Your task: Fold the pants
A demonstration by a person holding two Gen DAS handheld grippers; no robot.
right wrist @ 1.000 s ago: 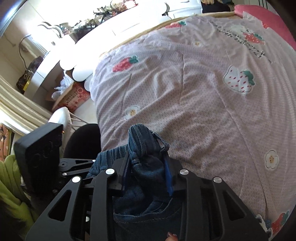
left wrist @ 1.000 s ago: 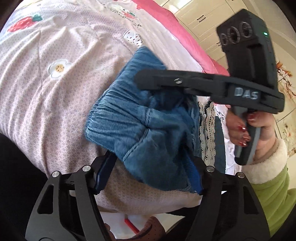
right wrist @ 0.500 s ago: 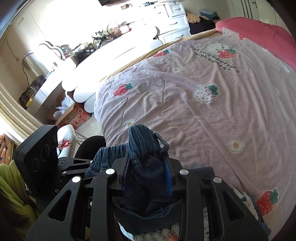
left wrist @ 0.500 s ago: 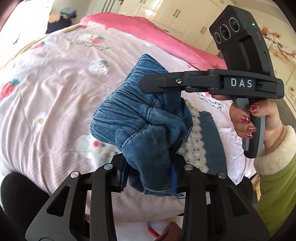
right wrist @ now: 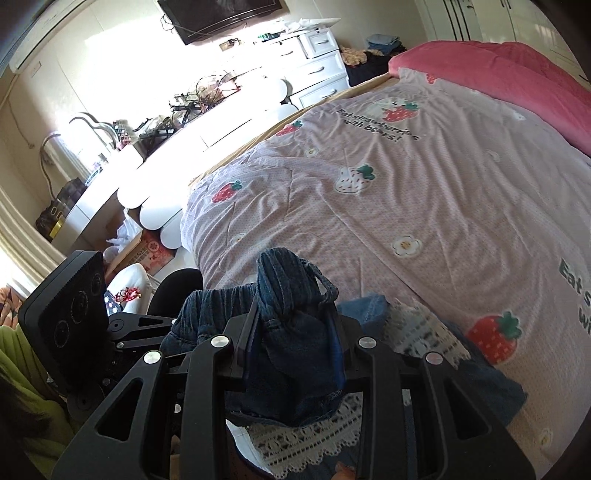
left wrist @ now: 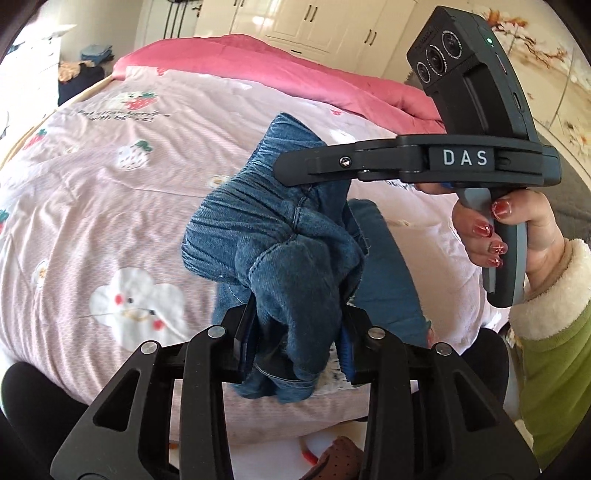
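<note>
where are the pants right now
The pants hang bunched above the near edge of the strawberry quilt, clamped in the left gripper and the right gripper.

A bedroom in a home was shown. Most of both views was filled by a bed [right wrist: 424, 206] spread with a pale pink quilt [left wrist: 110, 206] printed with strawberries, flowers and the words "Eat strawberries with bears!", and a deep pink blanket [right wrist: 517, 77] was laid across its far end. White wardrobe doors [left wrist: 314, 22] with dark handles were seen behind the bed. A white chest of drawers [right wrist: 317, 62] was placed against the wall under a wall-mounted television [right wrist: 225, 14]. A cluttered white dressing tabletop [right wrist: 177, 144] was lit brightly beside the bed, and folded clothes [right wrist: 384, 40] were piled near the drawers.
</note>
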